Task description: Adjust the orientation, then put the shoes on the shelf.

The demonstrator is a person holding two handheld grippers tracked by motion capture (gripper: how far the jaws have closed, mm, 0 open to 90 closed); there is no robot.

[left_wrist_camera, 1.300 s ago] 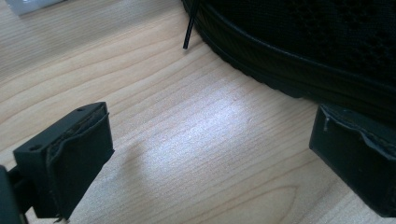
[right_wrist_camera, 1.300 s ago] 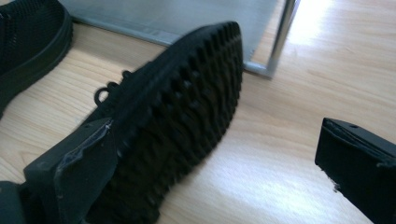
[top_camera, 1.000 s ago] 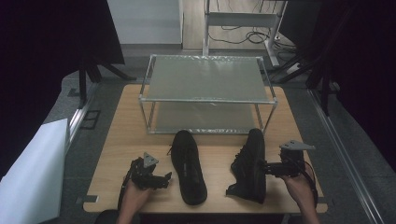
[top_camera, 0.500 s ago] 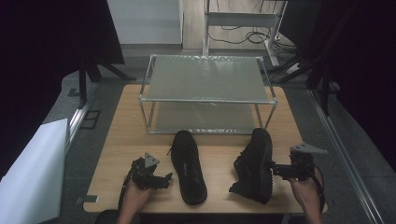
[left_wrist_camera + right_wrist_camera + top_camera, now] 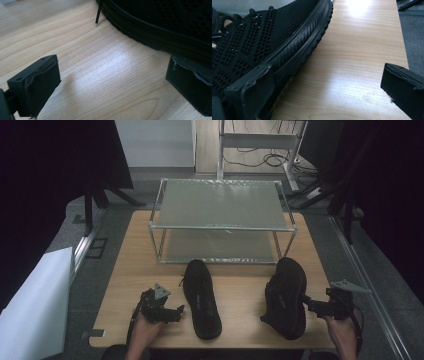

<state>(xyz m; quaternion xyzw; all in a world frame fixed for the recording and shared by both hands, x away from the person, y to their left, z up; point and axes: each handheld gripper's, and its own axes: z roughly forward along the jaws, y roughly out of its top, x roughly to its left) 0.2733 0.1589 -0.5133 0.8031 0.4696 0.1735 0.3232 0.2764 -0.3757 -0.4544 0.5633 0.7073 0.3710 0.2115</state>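
Note:
Two black mesh shoes lie on the wooden table (image 5: 240, 287), toes toward the rack. The left shoe (image 5: 201, 297) has my left gripper (image 5: 175, 312) just to its left, low over the table. In the left gripper view that gripper (image 5: 115, 85) is open, bare wood lies between the jaws, and the shoe's sole (image 5: 150, 37) runs past the right jaw. The right shoe (image 5: 285, 297) has my right gripper (image 5: 307, 303) at its right side. In the right gripper view this gripper (image 5: 328, 93) is open, its left jaw beside the ribbed sole (image 5: 304, 50).
A two-level rack (image 5: 220, 220) of metal tube with grey shelves stands at the back middle of the table. The right table edge (image 5: 402, 45) drops to grey floor close to my right gripper. A white board (image 5: 35, 305) leans at the left.
The right shoe has shifted a little to the right and toward the rack. My right gripper has drawn back to the right, near the table's corner. The left gripper has stayed put.

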